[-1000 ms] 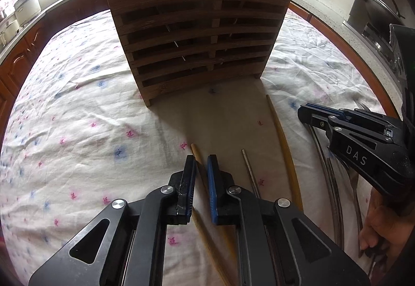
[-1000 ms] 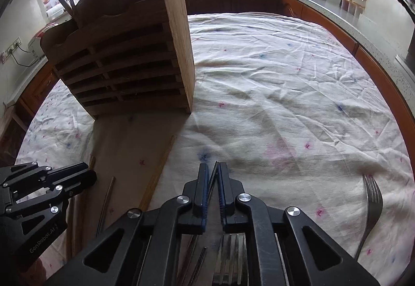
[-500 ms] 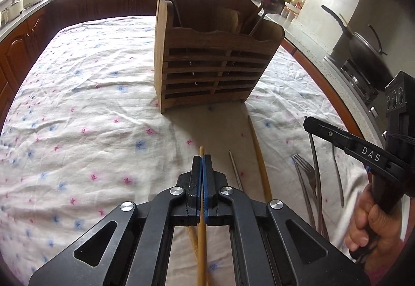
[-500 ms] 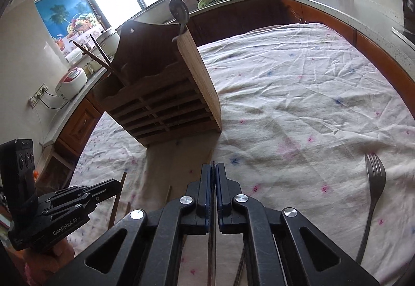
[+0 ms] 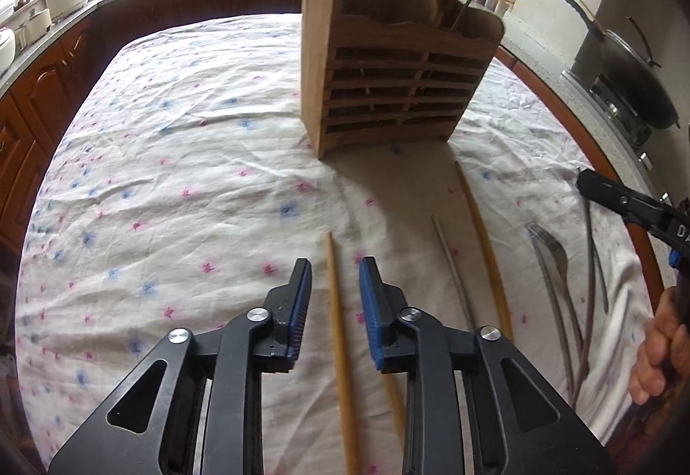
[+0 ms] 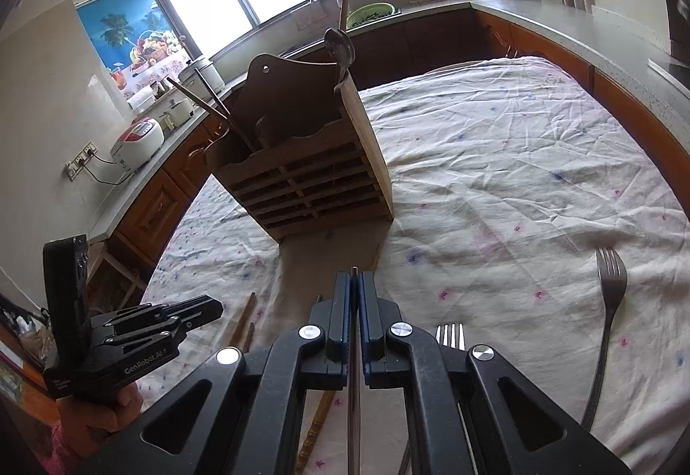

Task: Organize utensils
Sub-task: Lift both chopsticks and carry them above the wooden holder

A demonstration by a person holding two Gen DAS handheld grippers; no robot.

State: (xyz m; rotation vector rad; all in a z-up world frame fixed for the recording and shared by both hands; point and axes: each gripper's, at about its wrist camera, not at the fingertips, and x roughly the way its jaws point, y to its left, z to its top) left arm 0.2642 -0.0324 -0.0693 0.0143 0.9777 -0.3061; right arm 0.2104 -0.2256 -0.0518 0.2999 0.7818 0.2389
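The right gripper (image 6: 353,315) is clamping a thin metal utensil (image 6: 354,389) to carry it toward the wooden utensil holder (image 6: 310,173), while the left gripper (image 5: 332,294) is opening around a wooden chopstick (image 5: 338,337) lying loose on the tablecloth (image 5: 172,173).

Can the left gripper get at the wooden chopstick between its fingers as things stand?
Probably yes. The left gripper has its jaws opening astride the wooden chopstick, pads clear, nothing blocking.

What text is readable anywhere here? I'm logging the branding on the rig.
"GenRobot.AI": on the side of the left gripper, right wrist view.
"DA": on the right gripper, left wrist view, cut off by the frame edge.
Small print below the GenRobot.AI mark: too small to read.
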